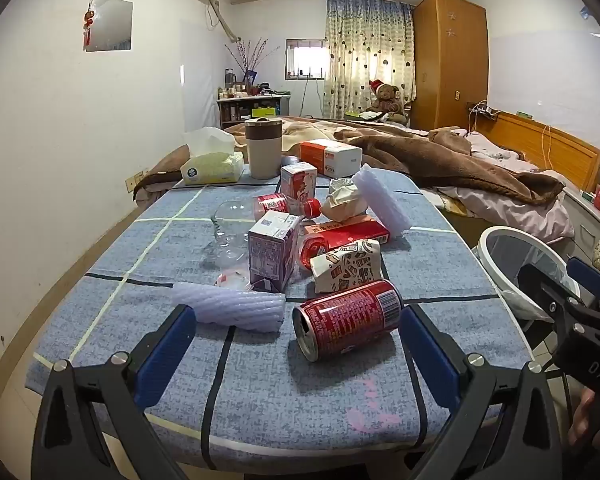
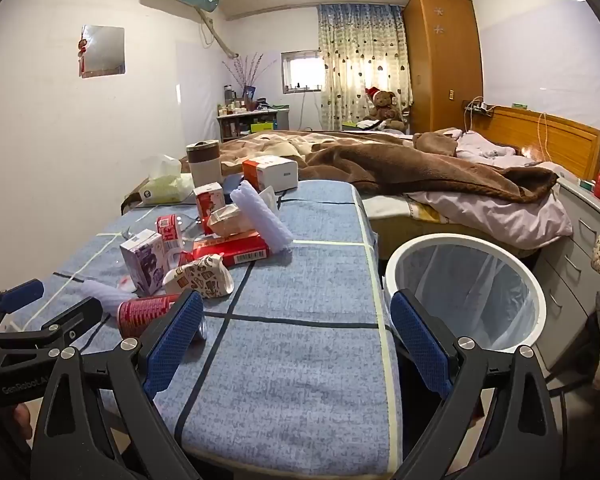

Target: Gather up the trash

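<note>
Trash lies heaped on the blue checked tablecloth [image 1: 260,392]. Nearest is a red can [image 1: 348,318] on its side, with a ribbed foam sleeve [image 1: 232,306] to its left. Behind them are a purple carton [image 1: 272,256], a patterned paper bag [image 1: 348,264], a red box [image 1: 348,234] and a clear bottle [image 1: 236,224]. My left gripper [image 1: 296,316] is open just short of the can and touches nothing. My right gripper [image 2: 296,300] is open and empty over the table's right edge. A white lined bin [image 2: 400,252] stands on the floor to the right of the table.
At the table's far end stand a tissue box [image 1: 212,168], a lidded tumbler [image 1: 263,148] and an orange-and-white box [image 1: 332,156]. A bed with a brown blanket [image 2: 420,168] lies beyond. Grey drawers [image 2: 572,264] stand right of the bin.
</note>
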Motion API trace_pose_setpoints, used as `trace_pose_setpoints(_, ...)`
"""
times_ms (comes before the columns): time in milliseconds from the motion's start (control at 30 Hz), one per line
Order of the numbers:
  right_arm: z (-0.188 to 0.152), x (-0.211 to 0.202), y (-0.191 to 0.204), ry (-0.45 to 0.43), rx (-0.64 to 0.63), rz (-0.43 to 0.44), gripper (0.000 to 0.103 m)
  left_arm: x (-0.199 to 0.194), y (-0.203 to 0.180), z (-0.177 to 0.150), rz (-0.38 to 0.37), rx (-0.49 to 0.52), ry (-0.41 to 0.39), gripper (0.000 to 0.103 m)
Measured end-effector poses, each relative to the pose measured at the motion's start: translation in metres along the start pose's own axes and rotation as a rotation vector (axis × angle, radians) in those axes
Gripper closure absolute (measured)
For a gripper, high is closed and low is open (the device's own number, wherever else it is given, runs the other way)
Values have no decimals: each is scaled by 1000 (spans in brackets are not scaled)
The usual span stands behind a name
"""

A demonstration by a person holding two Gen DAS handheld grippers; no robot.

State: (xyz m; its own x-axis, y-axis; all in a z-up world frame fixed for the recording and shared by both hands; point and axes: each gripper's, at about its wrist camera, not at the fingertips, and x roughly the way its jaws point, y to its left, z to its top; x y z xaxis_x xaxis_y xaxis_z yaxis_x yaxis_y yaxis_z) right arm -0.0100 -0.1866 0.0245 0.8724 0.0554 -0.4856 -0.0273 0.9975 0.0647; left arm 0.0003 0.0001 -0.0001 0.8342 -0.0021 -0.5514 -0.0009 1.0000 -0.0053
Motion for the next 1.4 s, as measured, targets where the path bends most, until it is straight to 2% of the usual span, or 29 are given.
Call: trace_pose_setpoints(1400, 2, -1, 2, -3, -6, -4, 6, -1, 6, 2, 9, -11, -7, 0)
